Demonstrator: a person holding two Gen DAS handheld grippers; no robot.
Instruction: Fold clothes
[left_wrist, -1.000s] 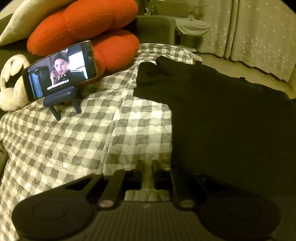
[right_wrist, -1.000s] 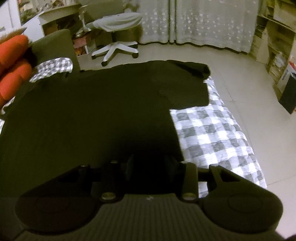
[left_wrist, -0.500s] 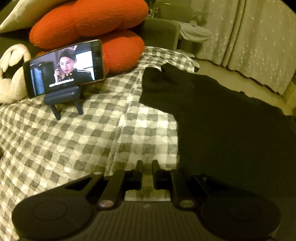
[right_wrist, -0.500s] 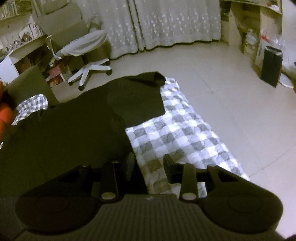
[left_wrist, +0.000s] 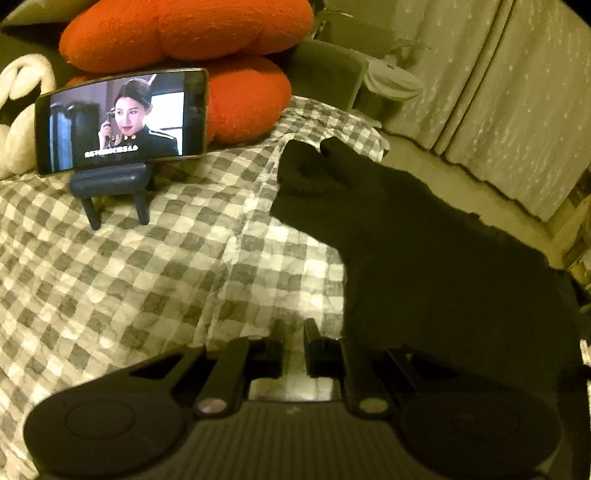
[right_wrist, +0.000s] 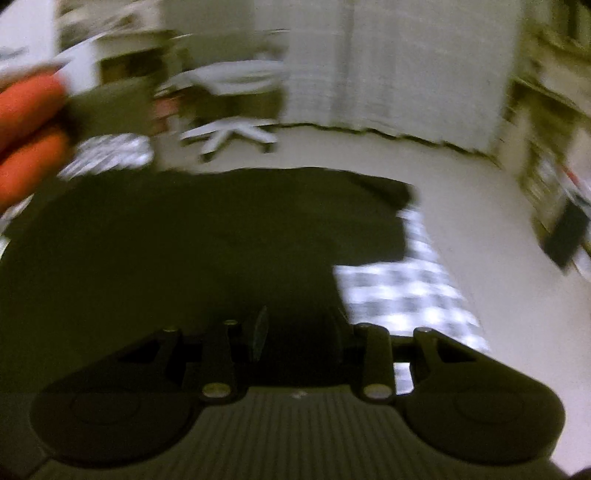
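Note:
A black garment (left_wrist: 443, 258) lies spread flat on a grey-and-white checked bedspread (left_wrist: 184, 277), one sleeve pointing towards the cushions. My left gripper (left_wrist: 294, 325) hovers over the bare checks just left of the garment's edge. Its jaws are nearly together with only a narrow slit, and nothing is in them. The right wrist view is blurred by motion. There my right gripper (right_wrist: 299, 321) stands open above the black garment (right_wrist: 184, 240) near its right edge, with only dark cloth seen beneath the gap. The checked bedspread (right_wrist: 406, 295) shows to its right.
A phone on a small stand (left_wrist: 122, 118) plays a video at the back left, in front of orange cushions (left_wrist: 192, 33) and a white plush (left_wrist: 18, 110). An office chair (right_wrist: 229, 110), curtains (right_wrist: 388, 74) and shelves (right_wrist: 554, 147) stand beyond the bed on a pale floor.
The right gripper swung from over the bare checks at the bed's right side back over the black garment. The left gripper drifted slightly and rolled a little; its jaws kept the same narrow slit.

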